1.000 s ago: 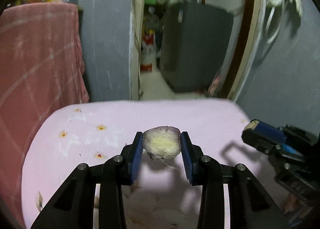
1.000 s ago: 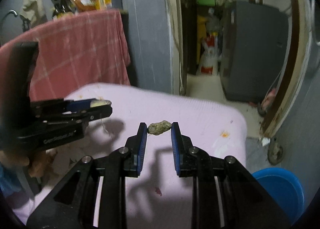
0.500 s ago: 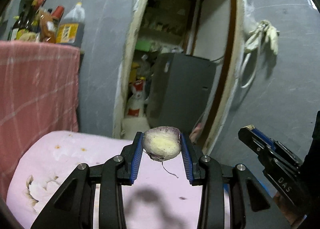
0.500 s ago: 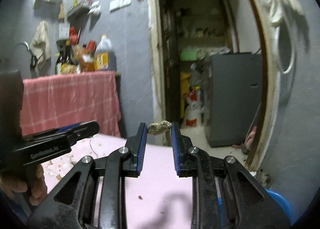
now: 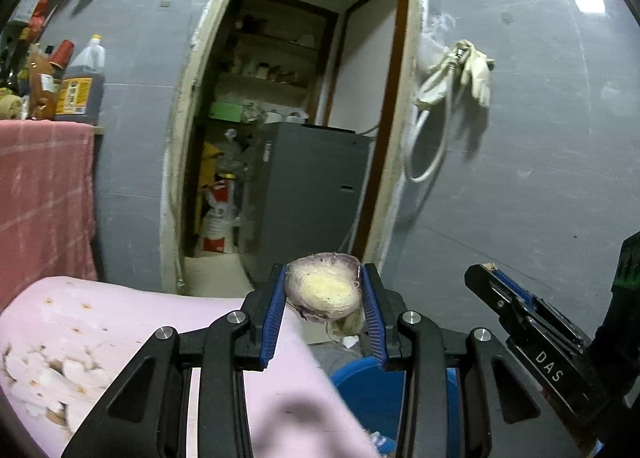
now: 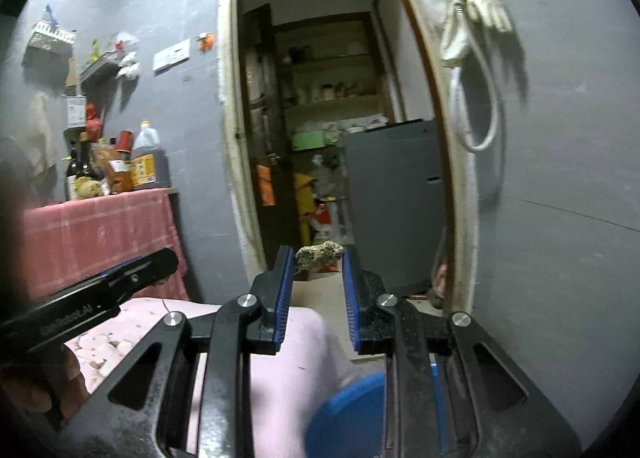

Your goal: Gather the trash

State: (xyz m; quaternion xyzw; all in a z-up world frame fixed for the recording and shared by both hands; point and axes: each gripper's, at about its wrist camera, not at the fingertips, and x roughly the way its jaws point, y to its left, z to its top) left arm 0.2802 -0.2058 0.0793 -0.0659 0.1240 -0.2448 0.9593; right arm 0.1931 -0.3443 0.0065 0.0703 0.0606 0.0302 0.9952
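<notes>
One blue bin (image 5: 372, 390), round, on the floor just past the edge of the pink cloth-covered counter (image 5: 80, 334); its contents are mostly hidden, though a few pale scraps seem to lie at the bottom. Two trash items, each held aloft. Item one: onion end (image 5: 324, 290), purple skin with a pale yellow cut face, pinched between the blue pads of the left hand-held gripper (image 5: 325, 300) at the fingertips, above the bin's near rim. Item two: small brown crumpled scrap (image 6: 319, 255), clamped between the very tips of the right hand-held gripper (image 6: 318, 262), with the bin (image 6: 352, 410) below and in front. Second counter draped in red checked cloth (image 6: 100, 234), carrying several bottles, one a large jug of dark liquid (image 6: 146, 162). One pair of pale gloves (image 6: 476, 6) hung beside the doorway.
</notes>
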